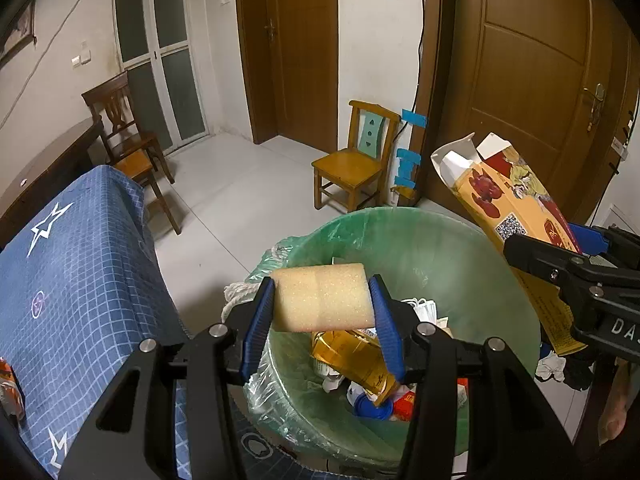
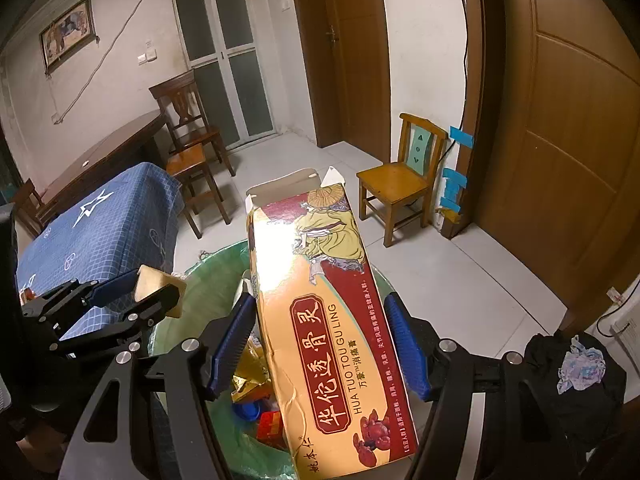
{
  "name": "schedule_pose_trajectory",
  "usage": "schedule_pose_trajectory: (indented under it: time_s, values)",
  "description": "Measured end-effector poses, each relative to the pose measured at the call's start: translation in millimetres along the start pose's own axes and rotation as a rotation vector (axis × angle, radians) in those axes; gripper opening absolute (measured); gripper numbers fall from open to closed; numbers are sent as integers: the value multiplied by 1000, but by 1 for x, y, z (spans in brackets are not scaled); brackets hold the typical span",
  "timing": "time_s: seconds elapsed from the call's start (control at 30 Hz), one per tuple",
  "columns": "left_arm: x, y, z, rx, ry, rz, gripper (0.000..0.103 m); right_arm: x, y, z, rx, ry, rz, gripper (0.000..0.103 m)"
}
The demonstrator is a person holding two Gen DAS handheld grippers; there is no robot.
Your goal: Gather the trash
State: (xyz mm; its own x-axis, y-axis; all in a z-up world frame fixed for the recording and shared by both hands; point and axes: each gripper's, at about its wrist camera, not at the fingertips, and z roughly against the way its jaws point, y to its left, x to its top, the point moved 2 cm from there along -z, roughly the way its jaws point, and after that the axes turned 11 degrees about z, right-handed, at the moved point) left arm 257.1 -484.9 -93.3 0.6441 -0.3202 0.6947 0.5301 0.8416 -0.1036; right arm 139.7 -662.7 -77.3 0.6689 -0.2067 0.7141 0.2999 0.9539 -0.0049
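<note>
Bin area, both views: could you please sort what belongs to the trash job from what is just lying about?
Job:
- sponge, clamped in left gripper
- box, clamped in right gripper
- bin, green liner, with trash inside

Lying about:
- small chair
- dark chair
- blue cloth
- dark bag
- doors

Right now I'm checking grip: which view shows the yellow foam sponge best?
Left wrist view: the yellow foam sponge fills the left gripper, whole face visible. Right wrist view shows only its edge.
</note>
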Motion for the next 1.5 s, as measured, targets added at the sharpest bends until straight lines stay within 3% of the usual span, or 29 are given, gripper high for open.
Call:
schedule_pose_trajectory:
  time_s: [0.43, 0.57, 1.0, 1.23, 1.37, 1.5]
  values:
    - [2, 0, -7, -2, 12, 2, 48, 1, 5, -2, 8, 2, 0, 68]
    - [0, 3, -10, 4, 22, 2, 77, 0, 5, -1, 12, -10, -11, 78]
    - [-5, 11, -1, 7, 25, 9, 77, -1, 12, 23, 9, -63, -26, 78]
    - [-12, 25, 42, -6, -25, 20, 78, -10, 26, 73, 11, -143, -16, 78]
    - [-24, 36, 85, -28, -98, 22, 97, -33, 53, 124, -10, -237, 33, 84]
    - [-39, 48, 134, -51, -189, 32, 97, -66, 85, 171, -50, -325, 73, 88]
